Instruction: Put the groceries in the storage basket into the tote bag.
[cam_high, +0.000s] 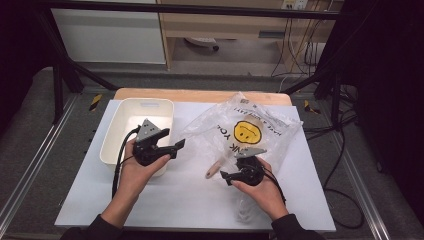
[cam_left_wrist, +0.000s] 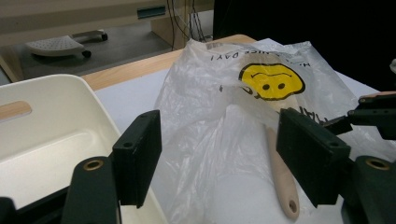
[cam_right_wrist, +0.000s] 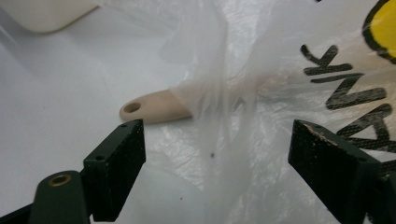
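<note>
High view looks down on a table (cam_high: 165, 200) with a white sheet on it. A see-through plastic bag (cam_high: 250, 130) with a yellow smiley face (cam_high: 248, 131) lies on the sheet, toward the right. A pale wooden handle (cam_high: 214, 170) with a small hole at its end sticks out of the open side of the bag, and the rest of that tool is inside the bag, blurry behind the plastic. A white tub (cam_high: 120, 135) sits at the left side of the sheet. The left hand-held gripper (cam_high: 181, 145) is held over the near right edge of the tub and points toward the bag. Its jaws are spread apart with nothing between them. In the left gripper view the bag (cam_left_wrist: 219, 121) and the handle (cam_left_wrist: 282, 179) lie past the jaws, and the tub (cam_left_wrist: 56, 140) is at the left. The right hand-held gripper (cam_high: 224, 176) is just beside the end of the handle, low over the bag. In the right gripper view its jaws are spread wide, with loose plastic (cam_right_wrist: 233, 140) between them, and they pinch nothing. The handle (cam_right_wrist: 154, 108) lies just past the left jaw and does not touch it.
</note>
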